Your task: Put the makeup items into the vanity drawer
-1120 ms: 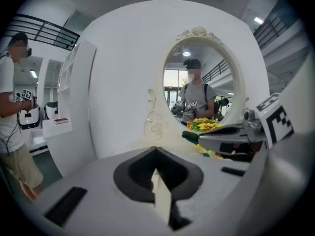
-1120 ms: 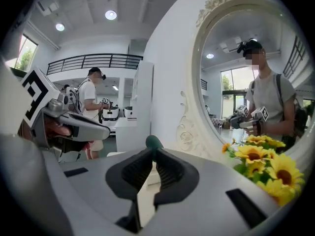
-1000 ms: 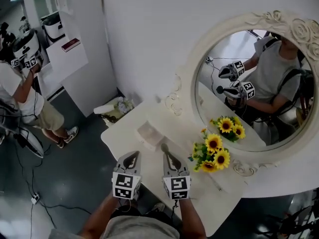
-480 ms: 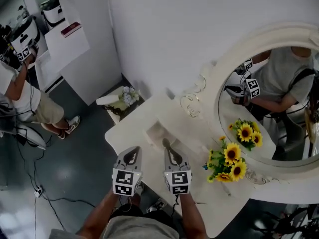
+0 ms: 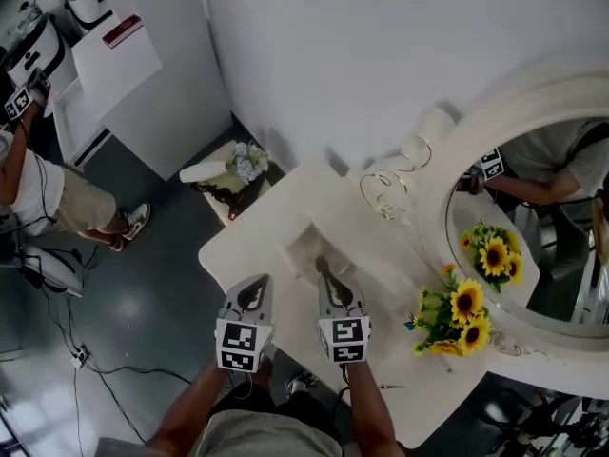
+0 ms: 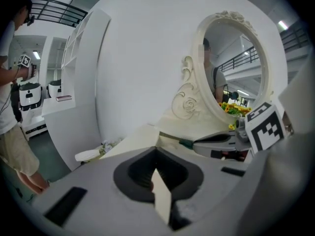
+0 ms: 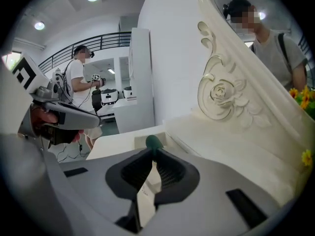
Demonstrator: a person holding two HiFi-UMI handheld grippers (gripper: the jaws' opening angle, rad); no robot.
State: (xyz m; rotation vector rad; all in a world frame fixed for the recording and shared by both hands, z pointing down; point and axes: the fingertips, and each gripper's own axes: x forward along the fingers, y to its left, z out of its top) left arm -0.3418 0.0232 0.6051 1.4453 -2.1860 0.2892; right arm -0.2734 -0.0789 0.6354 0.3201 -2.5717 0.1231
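1. Left gripper (image 5: 251, 289): jaws closed together, with nothing between them. It is held over the near edge of the table (image 5: 249, 239), just beside the right gripper.

2. Right gripper (image 5: 329, 289): jaws closed on a thin makeup item (image 7: 153, 142). The item's rounded dark green tip projects just past the jaw ends. In the head view the item (image 5: 323, 270) shows as a dark sliver pointing away from the person, above the table surface.

3. Just beyond the green tip, a pale rectangular box-like form (image 5: 306, 246) sits on the table. The views do not show whether it is the drawer.

4. To the right, a bunch of sunflowers (image 5: 458, 311) stands on the table, near the base of the mirror.

5. The oval mirror, with an ornate white mirror frame (image 5: 481, 122), rises behind the sunflowers and reflects them and the person.

6. Well apart, at the far left, a second person (image 5: 38, 184) stands on the dark floor beside white cabinets.
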